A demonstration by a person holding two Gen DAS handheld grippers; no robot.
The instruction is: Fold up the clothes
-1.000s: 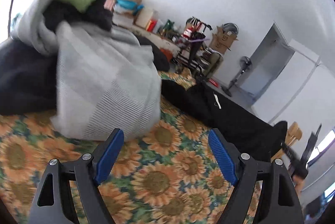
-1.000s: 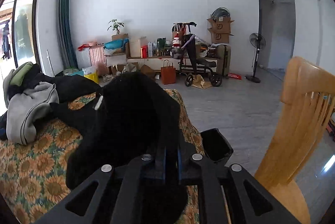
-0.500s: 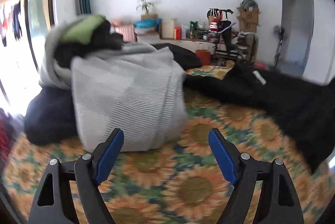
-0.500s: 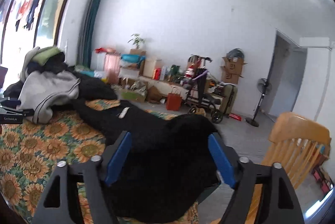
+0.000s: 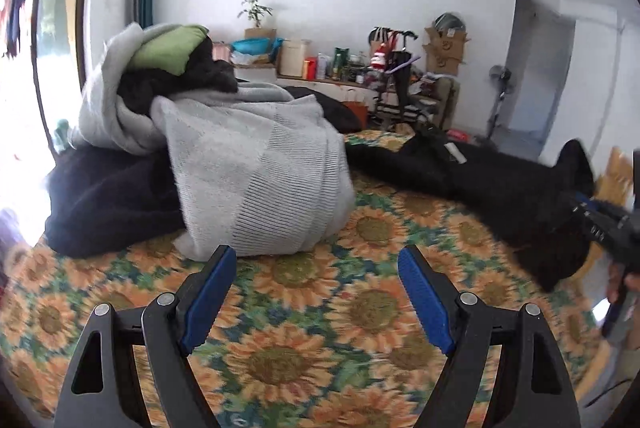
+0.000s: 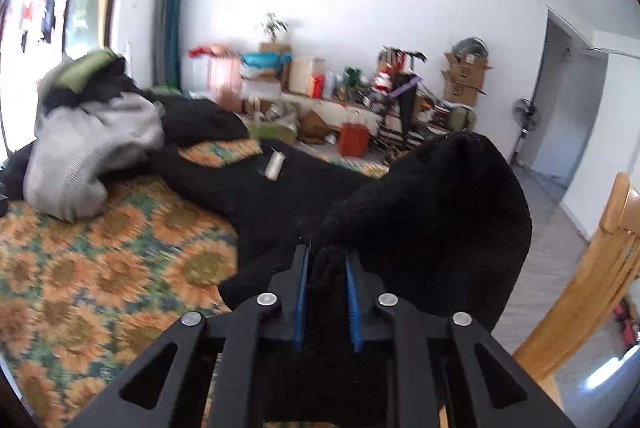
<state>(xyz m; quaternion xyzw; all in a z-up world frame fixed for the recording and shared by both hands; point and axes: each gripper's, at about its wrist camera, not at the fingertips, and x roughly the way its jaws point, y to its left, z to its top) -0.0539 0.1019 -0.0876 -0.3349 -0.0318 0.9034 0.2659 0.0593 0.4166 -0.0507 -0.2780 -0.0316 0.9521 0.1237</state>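
Right tongs (image 6: 326, 260) pinching a bunched edge of the black garment (image 6: 420, 207) at centre frame, lifting it off the sunflower bedspread (image 5: 372, 228), left tongs (image 5: 312, 268) spread wide, empty, likely awaiting another corner.

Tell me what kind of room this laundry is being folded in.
Probably a lived-in home room doubling as storage: a sunflower-print cloth under piled clothes, stacked cardboard boxes and household clutter along the wall, a standing black pedestal fan and a wooden chair.
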